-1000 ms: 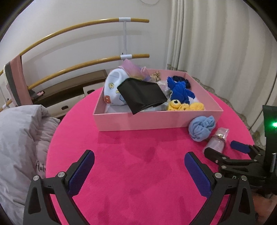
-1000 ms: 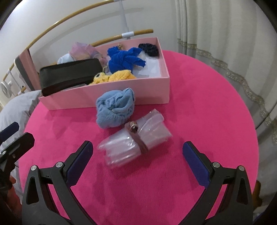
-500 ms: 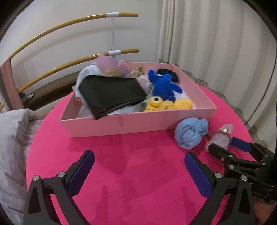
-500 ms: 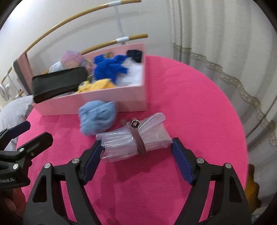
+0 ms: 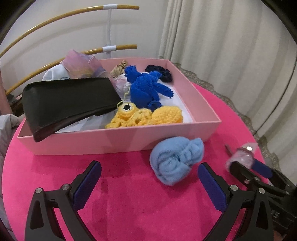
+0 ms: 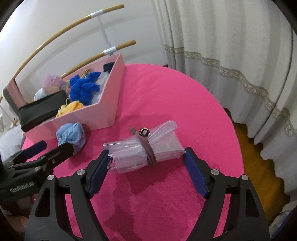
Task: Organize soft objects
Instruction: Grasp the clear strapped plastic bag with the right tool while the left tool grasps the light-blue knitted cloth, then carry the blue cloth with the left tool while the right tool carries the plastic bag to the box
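Pink tabletop (image 6: 167, 103) carries a box (image 6: 109, 103) at ten o'clock; right tongs (image 6: 146, 166) pinch the clear plastic roll (image 6: 144, 146), while left tongs (image 5: 148, 181) gape beside the blue cloth ball (image 5: 176, 157).

Cream curtains (image 6: 232, 46) hang behind the pink round table (image 6: 167, 96), beside wooden rails (image 5: 55, 16).

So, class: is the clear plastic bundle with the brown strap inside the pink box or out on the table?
Out. The clear plastic bundle lies on the pink tablecloth, apart from the pink box, between the right gripper fingers.
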Tool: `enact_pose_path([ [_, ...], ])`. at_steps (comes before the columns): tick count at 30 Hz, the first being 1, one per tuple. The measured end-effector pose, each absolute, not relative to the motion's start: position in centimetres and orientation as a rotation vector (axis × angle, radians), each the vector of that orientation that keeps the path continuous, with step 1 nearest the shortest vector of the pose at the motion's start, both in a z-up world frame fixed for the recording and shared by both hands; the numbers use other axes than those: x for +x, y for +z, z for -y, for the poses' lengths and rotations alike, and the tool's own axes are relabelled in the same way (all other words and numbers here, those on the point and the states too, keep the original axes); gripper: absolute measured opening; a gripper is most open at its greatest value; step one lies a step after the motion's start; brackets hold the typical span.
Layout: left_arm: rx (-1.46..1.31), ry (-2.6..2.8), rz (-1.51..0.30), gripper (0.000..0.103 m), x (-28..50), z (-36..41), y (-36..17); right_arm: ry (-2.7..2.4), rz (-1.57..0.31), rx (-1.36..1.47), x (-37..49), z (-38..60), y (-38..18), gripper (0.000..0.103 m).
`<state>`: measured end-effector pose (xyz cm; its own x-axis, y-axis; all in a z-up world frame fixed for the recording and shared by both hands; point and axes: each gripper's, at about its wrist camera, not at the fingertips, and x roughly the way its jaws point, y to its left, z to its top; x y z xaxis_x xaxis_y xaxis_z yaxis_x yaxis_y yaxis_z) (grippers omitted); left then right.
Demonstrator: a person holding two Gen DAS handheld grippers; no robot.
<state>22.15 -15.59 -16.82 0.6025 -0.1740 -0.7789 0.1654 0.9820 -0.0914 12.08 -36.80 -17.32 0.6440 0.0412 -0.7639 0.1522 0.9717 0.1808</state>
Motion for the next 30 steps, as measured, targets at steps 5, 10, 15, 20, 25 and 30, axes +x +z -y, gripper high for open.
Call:
enact_pose_path([
  [5, -0.022, -0.215, -0.925, 0.096, 23.5, 16.4, -17.8, -0.086, -0.840, 0.289, 11.2, 37.8, -17.2, 0.076],
  [10, -0.030, -0.261, -0.924, 0.058, 24.5, 16.9, -18.2, -0.089, -0.847, 0.287, 11.1, 38.1, -17.1, 0.076],
  [15, -0.057, -0.314, -0.937, 0.039, 24.0, 15.9, -18.1, -0.082, -0.851, 0.279, 10.8, 37.7, -16.9, 0.076],
  [20, -0.053, -0.299, -0.930, 0.038, 22.3, 14.1, -17.4, -0.069, -0.847, 0.260, 10.1, 36.4, -16.1, 0.076],
  [25, -0.048, -0.287, -0.891, 0.038, 19.1, 12.2, -15.2, -0.044, -0.842, 0.233, 9.7, 34.6, -15.2, 0.076],
  [30, -0.049, -0.277, -0.867, 0.039, 16.9, 10.7, -13.8, -0.013, -0.837, 0.204, 9.0, 32.4, -14.2, 0.076],
])
